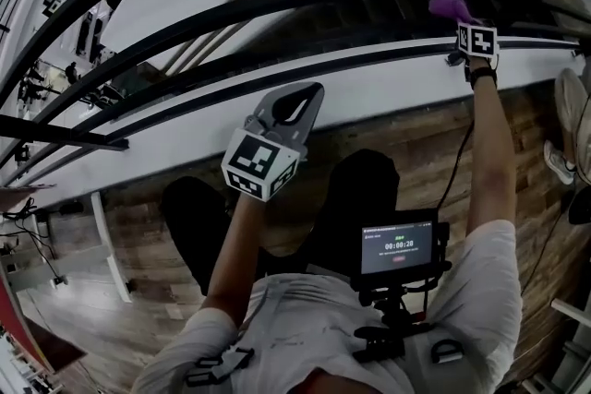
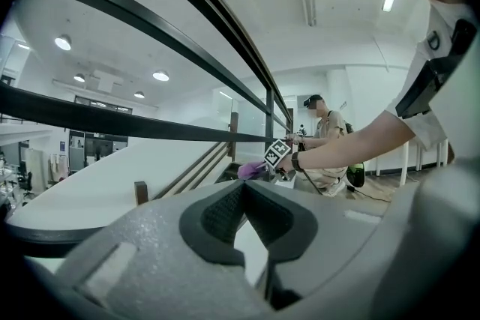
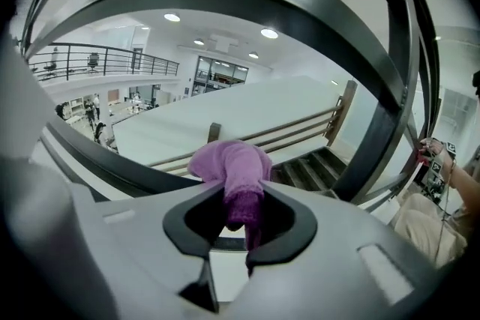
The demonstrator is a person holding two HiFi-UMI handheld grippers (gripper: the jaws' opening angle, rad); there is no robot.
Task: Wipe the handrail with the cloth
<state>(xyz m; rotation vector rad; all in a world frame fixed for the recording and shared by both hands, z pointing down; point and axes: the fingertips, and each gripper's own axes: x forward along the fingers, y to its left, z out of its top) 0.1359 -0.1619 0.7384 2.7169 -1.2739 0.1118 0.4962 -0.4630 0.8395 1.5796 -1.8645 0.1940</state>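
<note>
Cloth (image 3: 232, 168), purple, pinched between the jaws of the right tool (image 3: 244, 225) and set against the black metal handrail (image 1: 277, 0), far right in the head view. Left tool (image 2: 244, 198) clenched on nothing, raised short of the rails and well apart from the cloth. Under the rails a white ledge (image 1: 369, 92), then wood-plank floor (image 1: 517, 134). Past the rails a staircase (image 3: 307, 172) leading down, a wide white hall, a railed balcony (image 3: 97, 56), round ceiling lights (image 3: 269, 33). Another person (image 2: 322, 131) farther along the rail.
</note>
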